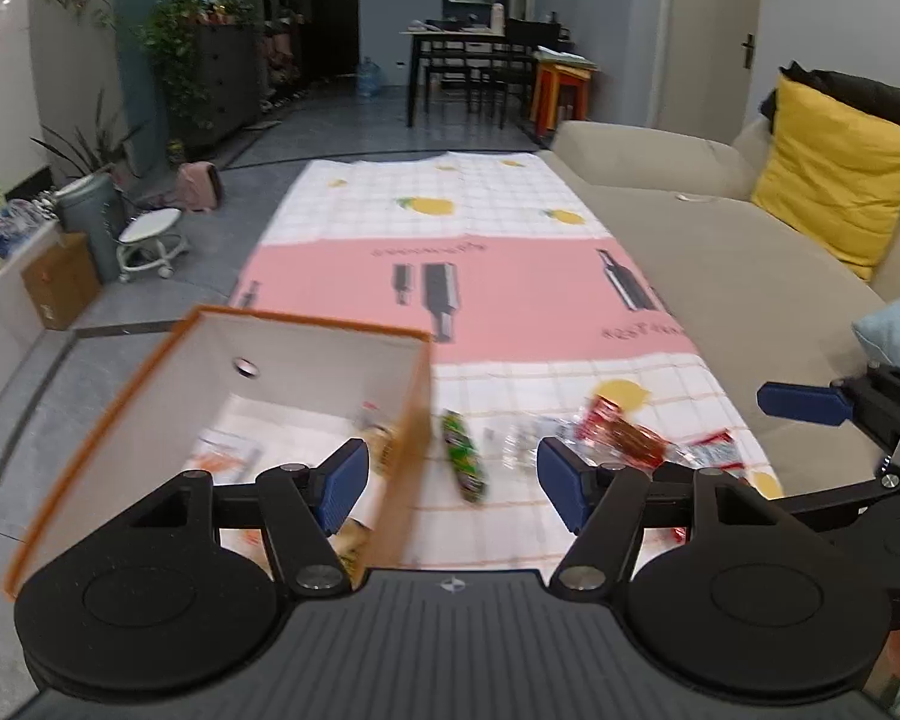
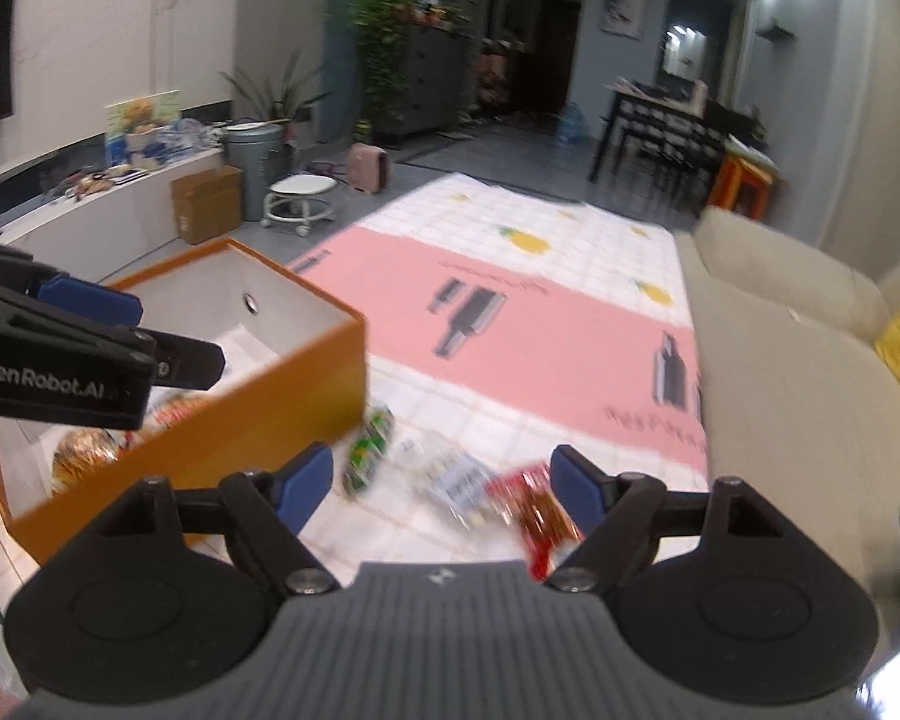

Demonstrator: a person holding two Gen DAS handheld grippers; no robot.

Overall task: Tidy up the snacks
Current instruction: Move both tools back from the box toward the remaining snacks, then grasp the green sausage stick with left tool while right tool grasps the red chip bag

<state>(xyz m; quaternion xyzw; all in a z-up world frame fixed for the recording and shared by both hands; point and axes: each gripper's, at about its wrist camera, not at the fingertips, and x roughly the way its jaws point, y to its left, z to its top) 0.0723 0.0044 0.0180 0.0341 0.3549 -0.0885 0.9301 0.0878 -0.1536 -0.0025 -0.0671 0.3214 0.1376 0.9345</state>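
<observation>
Covering most of the floor is a checked cloth (image 1: pixel 450 204) with a pink band, stretched beside the sofa (image 1: pixel 720 252), which I guess gives the snacks a clean spot to be sorted on. Next biggest is the orange box (image 1: pixel 210 408), sitting at the near left edge of the cloth with its open top up, so stuff can be dropped straight in; a few packets already lie inside, though I can't read what they are. The left gripper (image 1: pixel 450 480) hangs over the box's near right corner, jaws spread wide with nothing in them. The right gripper (image 2: pixel 444 486) is the same deal, wide open and empty, pointing down at the loose pile. That pile is near, just right of the box: a green pack (image 1: pixel 465 456), a clear wrapper (image 2: pixel 459 483) and a red pack (image 2: pixel 531 501). Everything down there is smeared with blur, labels unreadable, and the red pack is partly cut off behind the gripper bodies.
</observation>
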